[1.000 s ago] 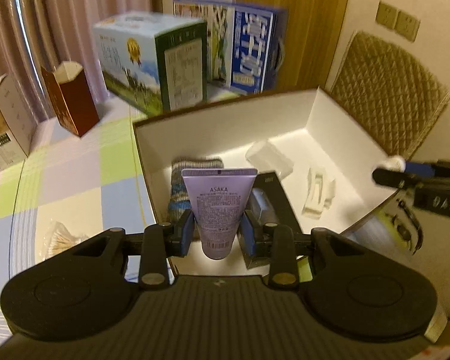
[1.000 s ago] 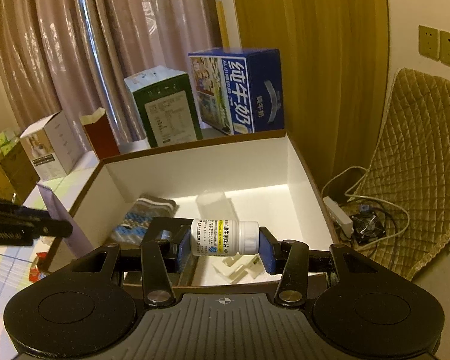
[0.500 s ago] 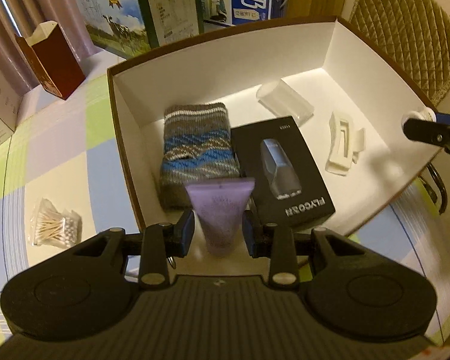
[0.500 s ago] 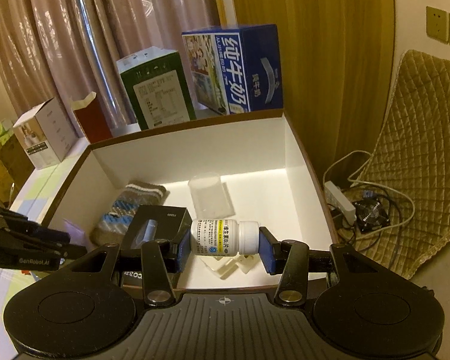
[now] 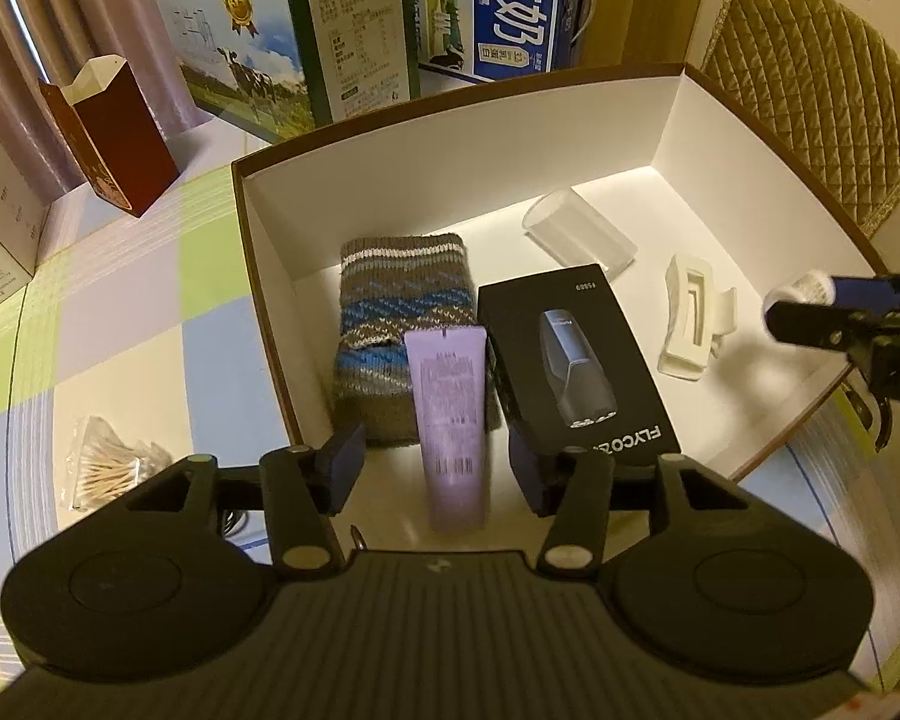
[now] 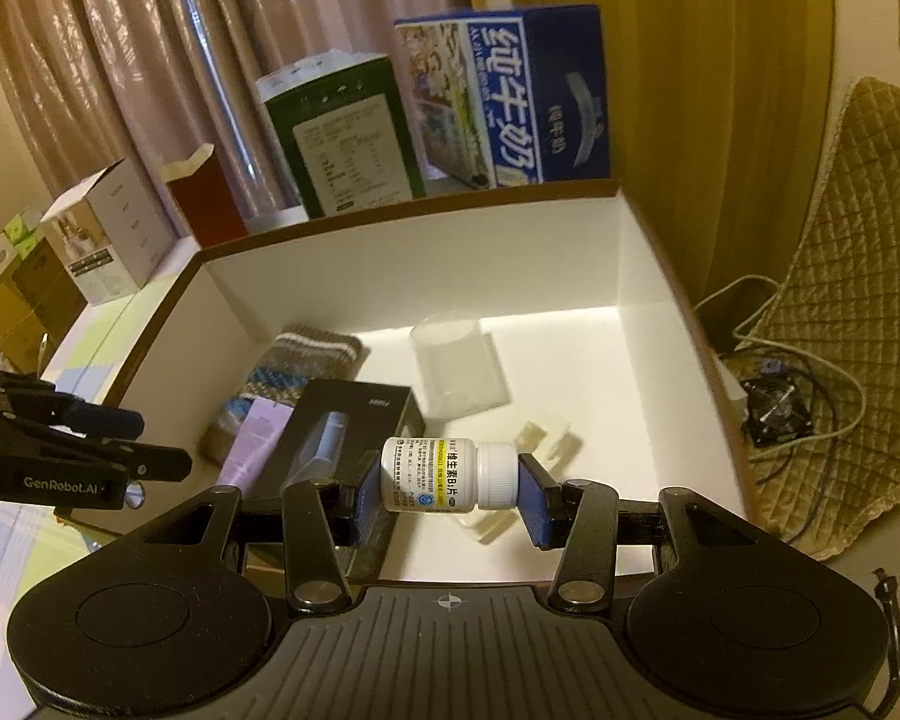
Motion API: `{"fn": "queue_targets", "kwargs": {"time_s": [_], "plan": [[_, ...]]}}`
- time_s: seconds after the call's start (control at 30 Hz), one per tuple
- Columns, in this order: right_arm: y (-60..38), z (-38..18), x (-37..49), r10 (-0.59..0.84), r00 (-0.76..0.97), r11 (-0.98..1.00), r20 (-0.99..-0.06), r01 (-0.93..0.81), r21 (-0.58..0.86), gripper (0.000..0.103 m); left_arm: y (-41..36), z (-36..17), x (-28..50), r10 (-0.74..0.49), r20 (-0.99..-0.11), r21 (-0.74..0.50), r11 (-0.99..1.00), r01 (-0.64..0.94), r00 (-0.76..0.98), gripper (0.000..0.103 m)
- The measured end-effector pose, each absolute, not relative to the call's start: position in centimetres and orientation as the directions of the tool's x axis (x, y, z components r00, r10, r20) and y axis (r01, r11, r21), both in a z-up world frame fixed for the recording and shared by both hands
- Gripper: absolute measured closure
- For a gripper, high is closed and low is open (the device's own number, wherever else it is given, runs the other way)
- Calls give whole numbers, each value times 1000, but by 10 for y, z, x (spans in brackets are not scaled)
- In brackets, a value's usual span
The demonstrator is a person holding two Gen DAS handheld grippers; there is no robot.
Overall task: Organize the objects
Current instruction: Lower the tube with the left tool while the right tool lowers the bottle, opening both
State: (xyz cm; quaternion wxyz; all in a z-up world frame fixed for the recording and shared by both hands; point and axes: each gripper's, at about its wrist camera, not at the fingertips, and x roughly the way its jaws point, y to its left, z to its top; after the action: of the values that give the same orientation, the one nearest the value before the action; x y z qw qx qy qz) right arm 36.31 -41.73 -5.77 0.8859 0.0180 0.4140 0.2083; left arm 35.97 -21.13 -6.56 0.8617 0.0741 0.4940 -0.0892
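Left gripper [image 5: 435,468] jaws spread wide, clear of the purple tube [image 5: 452,420] on both sides; the tube lies inside the white box [image 5: 660,114], leaning across the knit pouch [image 5: 390,312] and hard against the black shaver carton [image 5: 576,360]. Looks like a release: it's wedged between those two, so I'd guess it won't roll. Right gripper [image 6: 450,483] is pinching the white pill bottle [image 6: 450,474] end to end, base on one pad and cap on the other, held sideways above the box's near right area; that grip probably sets it up to land lying down in the free floor next to the white hair clip [image 5: 693,324]. Further in, a clear plastic cup [image 5: 576,237] lies on its side near the back wall. Outside the box, a bag of cotton swabs [image 5: 111,468] sits on the checked tablecloth [image 5: 120,324], likely next to be packed. Milk cartons [image 6: 498,96] stand behind the box.
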Motion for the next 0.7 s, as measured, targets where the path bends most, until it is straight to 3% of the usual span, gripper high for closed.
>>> {"fn": "queue_targets", "kwargs": {"time_s": [0.23, 0.33, 0.7], "plan": [[-408, -66, 369, 408, 533, 903, -742, -355, 242, 58, -209, -61, 357, -94, -856, 28, 973, 227, 508, 46], [-406, -64, 368, 407, 546, 906, -732, -339, 251, 30, -207, -58, 355, -99, -852, 23, 974, 225, 515, 41], [-409, -47, 353, 401, 585, 911, -704, -337, 239, 8, -204, -42, 344, -142, -827, -21, 975, 223, 543, 24]]}}
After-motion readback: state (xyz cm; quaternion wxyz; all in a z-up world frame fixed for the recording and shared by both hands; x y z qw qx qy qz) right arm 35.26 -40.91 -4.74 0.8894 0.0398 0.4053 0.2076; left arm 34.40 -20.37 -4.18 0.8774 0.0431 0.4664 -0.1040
